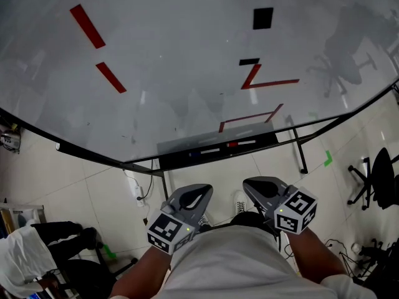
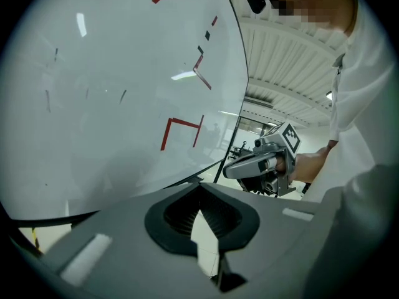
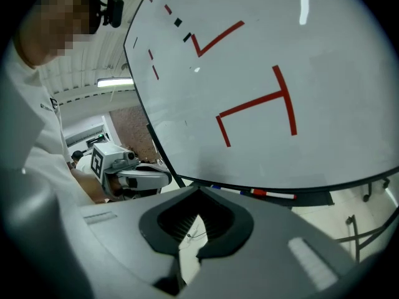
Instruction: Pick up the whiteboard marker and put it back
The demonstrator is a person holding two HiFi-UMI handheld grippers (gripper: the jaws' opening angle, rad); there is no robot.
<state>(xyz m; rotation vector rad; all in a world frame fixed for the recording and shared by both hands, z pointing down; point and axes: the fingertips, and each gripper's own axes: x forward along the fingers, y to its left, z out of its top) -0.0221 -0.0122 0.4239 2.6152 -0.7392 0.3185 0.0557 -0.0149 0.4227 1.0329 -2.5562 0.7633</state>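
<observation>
1 whiteboard (image 1: 187, 55) bears 2 black rectangles (image 1: 262, 18) and 2 separate red strips (image 1: 86, 26). 2 whiteboard markers (image 1: 232, 144) lie on its 1 tray (image 1: 174, 162). There are 2 grippers, the left gripper (image 1: 198, 195) and the right gripper (image 1: 259, 189), plus 1 black office chair (image 1: 377, 179) and 2 green tape marks (image 1: 327, 159).

No text, label or number is legible

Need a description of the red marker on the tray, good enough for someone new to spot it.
Find the whiteboard, then the black tray under its lower edge. Of those lying end to end in it, the marker wanted has a white barrel and the only red cap.
</observation>
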